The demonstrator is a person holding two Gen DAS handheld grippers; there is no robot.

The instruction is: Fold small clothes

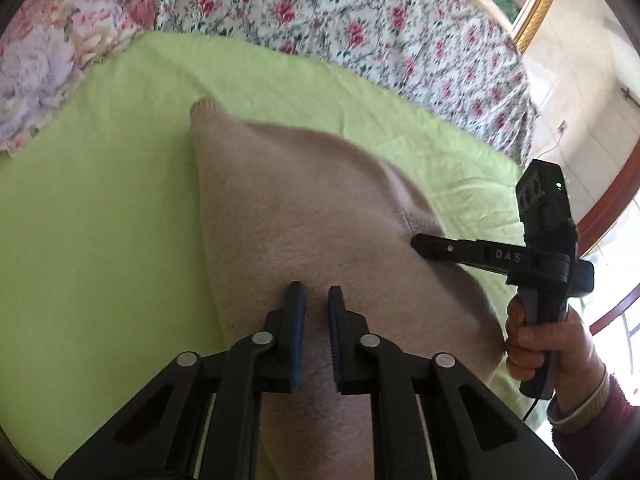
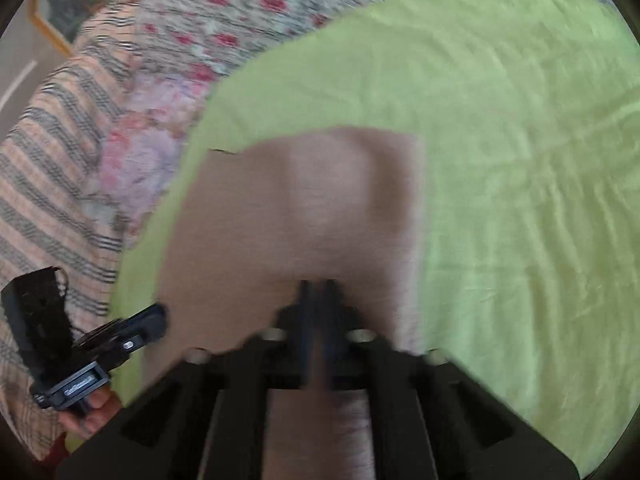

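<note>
A beige-brown, soft knitted garment [image 1: 304,216] lies on a lime-green cloth sheet [image 1: 100,184] spread over a bed; in the left wrist view it tapers to a ribbed cuff-like end at the far left, broadens toward the near side, and its surface shows a fine fuzzy nap with a seam or folded edge on its right. At the far left of that view sits a pale quilt printed with large lilac and pink blooms [image 1: 36,64], and beyond the sheet stretches a white coverlet with small red roses [image 1: 360,20]. The left gripper [image 1: 317,296], black with blue ribbed pads, has its fingers drawn nearly together with a narrow slit between them, the knit passing up between them so that they pinch a fold of the garment. To the right, the right gripper [image 1: 420,245] is held in a hand [image 1: 536,344] with a dark red fleecy sleeve, its tip at the garment's right edge; a gilt picture frame [image 1: 536,12] stands at the far right. In the blurred right wrist view, a striped peach-and-grey blanket [image 2: 52,184] lies at the left, and the garment [image 2: 304,208] reads as a flat tan rectangle on the green sheet [image 2: 520,160]; the right gripper [image 2: 318,292] has its fingers closed, the knit fabric gathered between them.
</note>
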